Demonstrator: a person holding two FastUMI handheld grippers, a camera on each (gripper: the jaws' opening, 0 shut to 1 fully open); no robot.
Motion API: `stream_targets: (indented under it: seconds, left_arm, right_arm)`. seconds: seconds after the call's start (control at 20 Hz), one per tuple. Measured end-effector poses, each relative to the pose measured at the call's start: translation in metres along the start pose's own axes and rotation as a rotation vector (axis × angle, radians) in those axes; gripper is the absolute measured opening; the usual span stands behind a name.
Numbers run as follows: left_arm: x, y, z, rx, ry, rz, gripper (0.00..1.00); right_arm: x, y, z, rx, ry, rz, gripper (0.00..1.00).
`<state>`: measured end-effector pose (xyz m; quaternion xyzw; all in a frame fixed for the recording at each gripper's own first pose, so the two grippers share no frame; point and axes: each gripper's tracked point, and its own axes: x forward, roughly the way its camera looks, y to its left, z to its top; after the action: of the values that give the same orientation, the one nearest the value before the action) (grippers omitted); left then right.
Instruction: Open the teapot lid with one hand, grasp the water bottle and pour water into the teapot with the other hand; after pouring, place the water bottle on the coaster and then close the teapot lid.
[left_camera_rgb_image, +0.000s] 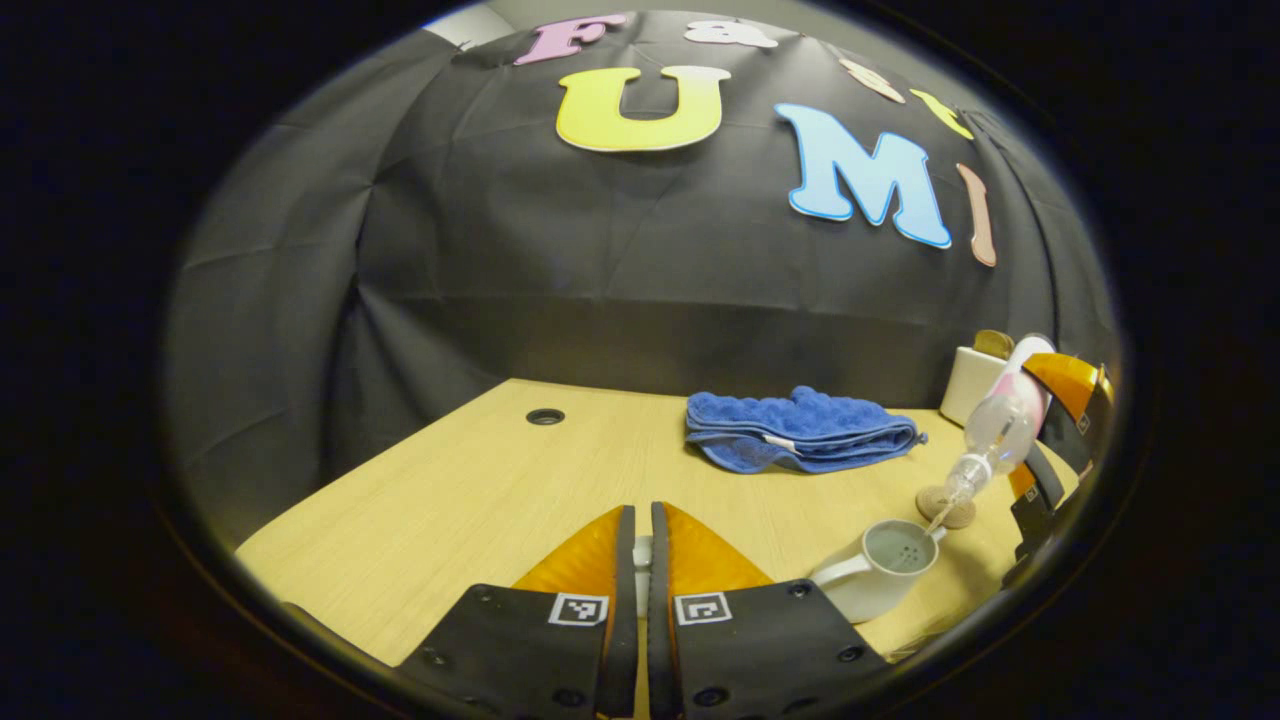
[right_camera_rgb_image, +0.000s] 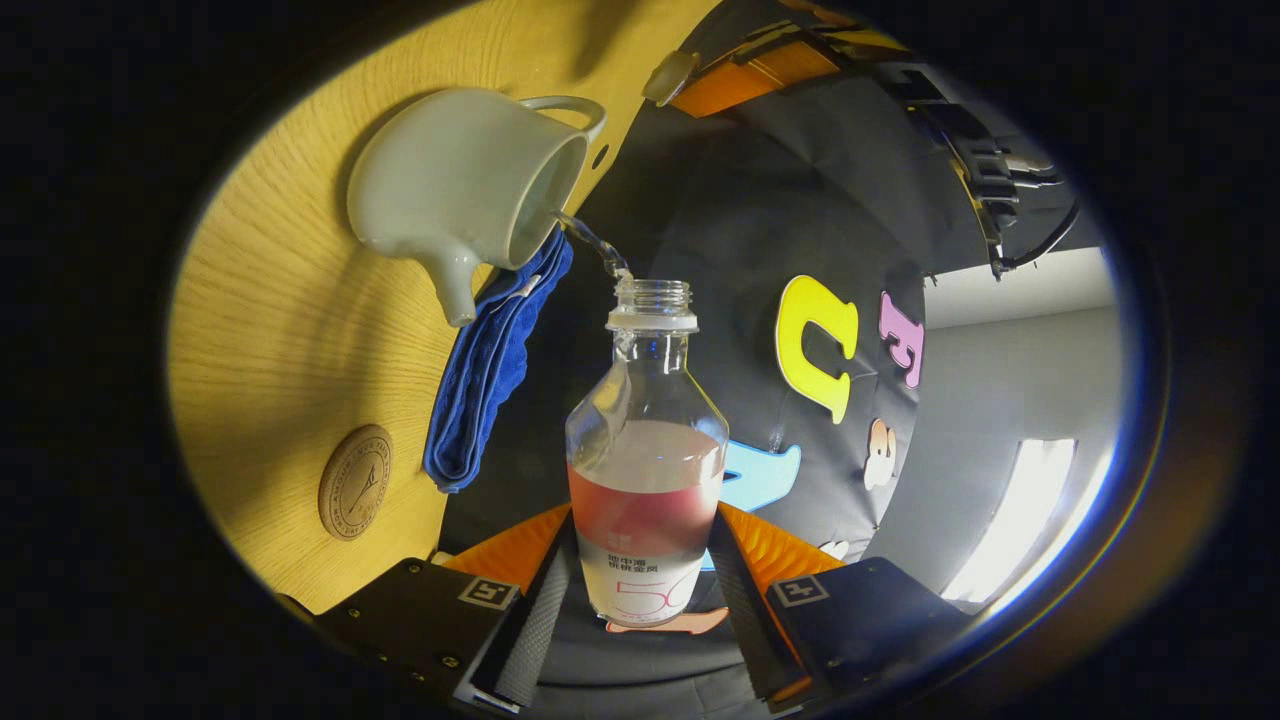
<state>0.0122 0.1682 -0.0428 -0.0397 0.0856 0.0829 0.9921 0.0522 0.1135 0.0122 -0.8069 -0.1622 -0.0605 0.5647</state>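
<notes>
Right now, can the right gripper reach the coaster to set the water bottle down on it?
Probably yes. The coaster lies bare on the table, beside the blue cloth and near the teapot. The right gripper, shut on the water bottle, must first tilt it upright, since water is pouring.

Black cloth wall (left_camera_rgb_image: 620, 290) creased w/ fold lines, light wood-grain table (left_camera_rgb_image: 480, 480) in front w/ round cable hole (left_camera_rgb_image: 545, 416) near back edge, pale grey room wall (right_camera_rgb_image: 1010, 400) beyond cloth, bright window or light panel (right_camera_rgb_image: 1020, 520) low on it
</notes>
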Motion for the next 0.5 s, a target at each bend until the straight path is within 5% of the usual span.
stream_targets:
  seconds: [0.5]
  left_arm:
    - [-0.0007, -0.0004, 0.0001, 0.002, 0.005, -0.005, 0.11]
  right_arm:
    - [0.0012, -0.0039, 0.0004, -0.037, -0.025, -0.011, 0.77]
